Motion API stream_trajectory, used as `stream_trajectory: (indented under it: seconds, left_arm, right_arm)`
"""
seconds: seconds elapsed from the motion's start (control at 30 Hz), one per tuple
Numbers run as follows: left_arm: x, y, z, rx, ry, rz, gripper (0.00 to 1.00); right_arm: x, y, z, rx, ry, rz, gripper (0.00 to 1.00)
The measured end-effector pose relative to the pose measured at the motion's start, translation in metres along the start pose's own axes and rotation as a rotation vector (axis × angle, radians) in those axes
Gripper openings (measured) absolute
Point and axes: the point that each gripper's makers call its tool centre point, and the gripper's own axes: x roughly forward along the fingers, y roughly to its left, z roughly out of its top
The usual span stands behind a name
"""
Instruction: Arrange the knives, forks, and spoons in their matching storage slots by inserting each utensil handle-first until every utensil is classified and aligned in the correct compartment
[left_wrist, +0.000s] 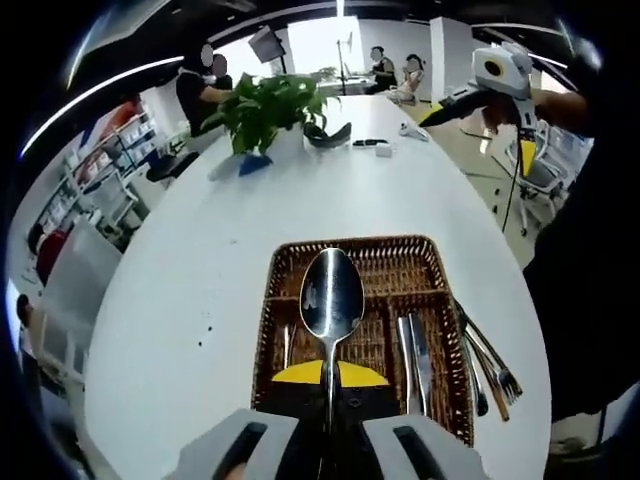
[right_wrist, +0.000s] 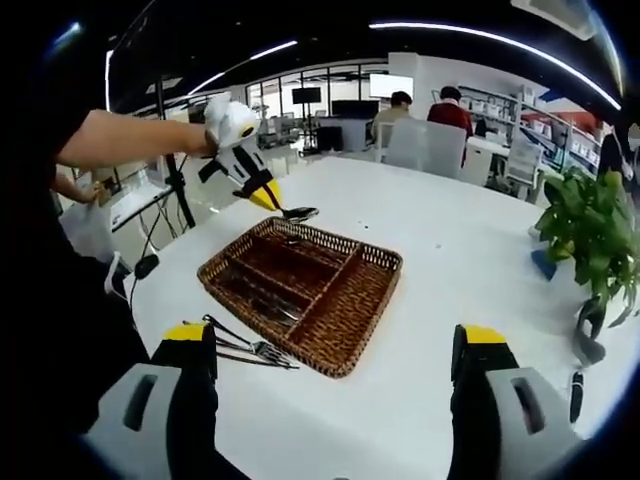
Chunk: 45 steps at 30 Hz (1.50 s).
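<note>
My left gripper (left_wrist: 328, 440) is clamped on the handle of a spoon (left_wrist: 331, 295), its bowl pointing away from me and hanging over the wicker cutlery tray (left_wrist: 420, 252) on the white table (left_wrist: 200, 280). In the right gripper view I see that same gripper (right_wrist: 285, 212) carrying the spoon (right_wrist: 298, 213) above the tray's far rim (right_wrist: 372, 300). My right gripper (right_wrist: 330, 400) hangs back from the tray with its jaws wide apart and nothing between them. So I judge the step in hand is placing this spoon. Some flat utensils (left_wrist: 414, 350), knives I think, already lie in a right-hand slot, and a few forks (left_wrist: 490, 365) lie loose on the table just beside the tray's edge. Which slot is meant for spoons I cannot tell for sure. Next I need to lower the spoon along a free compartment, lined up with its dividers, and only then open my jaws. The forks beside the tray are still left to sort. A potted plant (left_wrist: 265, 110) stands well beyond.
</note>
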Motion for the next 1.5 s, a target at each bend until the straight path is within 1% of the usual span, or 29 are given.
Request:
stream_trajectory:
  seconds: [0.4,0.67,0.77,0.8,1.07,1.33,1.5]
  left_arm:
    - [0.009,0.039,0.007,0.016,-0.006,0.008,0.0]
    - [0.015,0.053,0.008,0.018,-0.011,0.011,0.0]
    - [0.015,0.054,0.009,0.011,-0.016,0.009,0.0]
    - [0.016,0.053,0.011,0.006,-0.034,0.003,0.0]
    - [0.023,0.053,0.007,0.007,-0.03,-0.003,0.0]
    - [0.035,0.057,-0.002,-0.001,-0.017,-0.005,0.0]
    - [0.044,0.056,-0.009,-0.016,-0.009,-0.002,0.0]
  right_arm:
    - [0.004,0.0,-0.006,0.021,0.015,-0.017,0.99]
    - [0.005,0.0,-0.01,0.033,0.024,-0.026,0.99]
    - [0.005,-0.001,-0.01,0.035,0.026,-0.028,0.99]
    - [0.006,-0.001,-0.01,0.036,0.027,-0.027,0.99]
    - [0.008,-0.001,-0.01,0.038,0.035,-0.025,0.99]
    - [0.011,-0.002,-0.013,0.035,0.053,-0.023,0.99]
    - [0.012,-0.004,-0.014,0.034,0.06,-0.026,0.99]
